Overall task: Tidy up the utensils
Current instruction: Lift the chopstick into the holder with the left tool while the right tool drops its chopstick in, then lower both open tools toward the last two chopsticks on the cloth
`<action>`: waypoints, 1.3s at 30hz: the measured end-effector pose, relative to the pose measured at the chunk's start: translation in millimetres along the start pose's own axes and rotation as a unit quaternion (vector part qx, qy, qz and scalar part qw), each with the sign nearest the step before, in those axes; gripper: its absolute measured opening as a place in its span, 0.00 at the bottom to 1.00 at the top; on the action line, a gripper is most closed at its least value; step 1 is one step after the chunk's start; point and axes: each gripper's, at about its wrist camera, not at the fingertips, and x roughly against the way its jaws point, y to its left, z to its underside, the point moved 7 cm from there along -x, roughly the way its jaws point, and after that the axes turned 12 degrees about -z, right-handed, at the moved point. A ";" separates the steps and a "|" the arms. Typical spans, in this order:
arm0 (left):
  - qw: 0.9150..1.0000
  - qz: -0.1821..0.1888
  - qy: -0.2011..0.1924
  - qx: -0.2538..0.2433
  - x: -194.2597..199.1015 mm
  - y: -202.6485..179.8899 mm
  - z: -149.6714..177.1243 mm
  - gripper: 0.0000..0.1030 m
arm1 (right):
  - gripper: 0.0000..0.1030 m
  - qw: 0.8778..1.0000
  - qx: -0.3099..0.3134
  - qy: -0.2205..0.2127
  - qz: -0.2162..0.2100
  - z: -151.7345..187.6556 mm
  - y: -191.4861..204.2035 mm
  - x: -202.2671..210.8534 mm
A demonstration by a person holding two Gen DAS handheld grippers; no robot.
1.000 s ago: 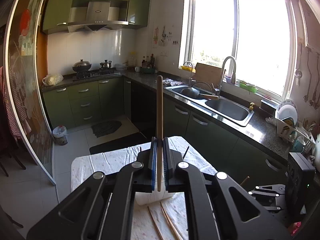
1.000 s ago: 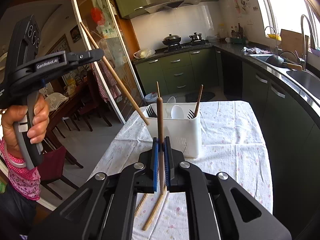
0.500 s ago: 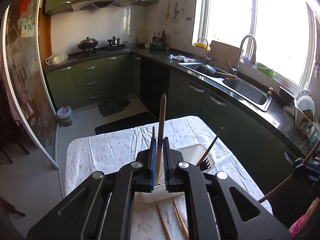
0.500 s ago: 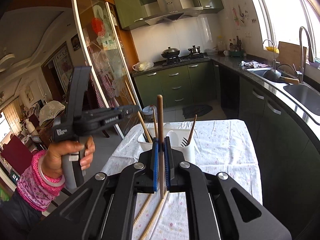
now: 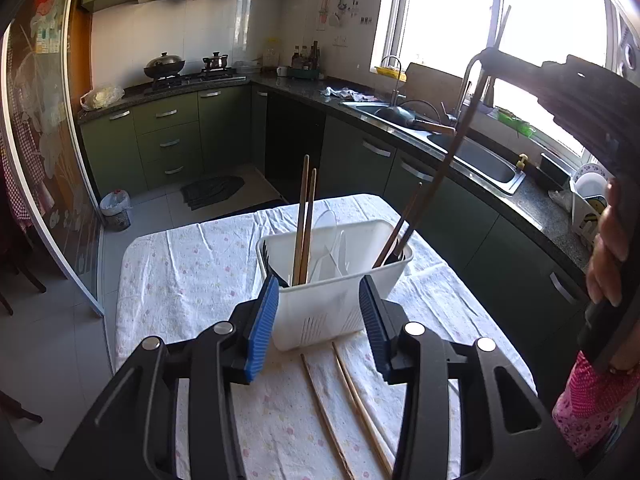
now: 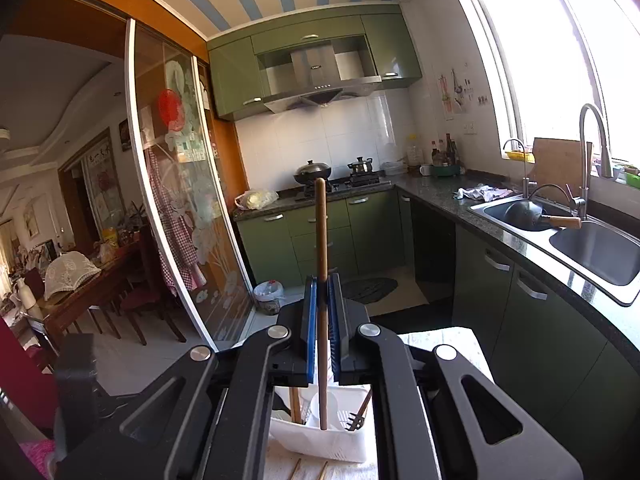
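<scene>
A white utensil holder (image 5: 340, 300) stands on the table, just beyond my left gripper (image 5: 318, 318). The left jaws are opening with nothing between them. Two wooden chopsticks (image 5: 304, 216) stand in the holder's left section, beside a white spoon (image 5: 326, 224) and forks. My right gripper (image 6: 322, 320) is shut on a wooden chopstick (image 6: 321, 240) held upright over the holder (image 6: 320, 446). The left wrist view shows that chopstick (image 5: 448, 160) slanting down to the holder's right end. Two more chopsticks (image 5: 344, 408) lie on the cloth in front of the holder.
The table has a white flowered cloth (image 5: 192, 272). A green kitchen counter with a sink (image 5: 476, 160) runs along the right. A person's hand (image 5: 608, 248) holds the right gripper's handle. A glass sliding door (image 6: 180, 200) stands to the left.
My left gripper sank toward the holder and opened, leaving its chopstick standing in the left section. My right gripper rose with its chopstick and came over the holder.
</scene>
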 end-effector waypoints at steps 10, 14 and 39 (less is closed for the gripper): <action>0.999 0.006 0.037 0.003 -6.5 0.6 23.4 0.39 | 0.29 0.997 -0.001 0.083 0.009 59.0 -20.9 -60.2; 0.998 0.015 0.064 0.003 -17.3 -5.7 34.9 0.46 | 0.32 0.998 0.018 0.056 0.014 63.5 -15.9 -29.9; 0.956 -0.026 0.294 -0.004 -140.4 -43.3 143.1 0.42 | 0.39 0.988 -0.113 0.103 -0.016 187.9 -81.8 83.6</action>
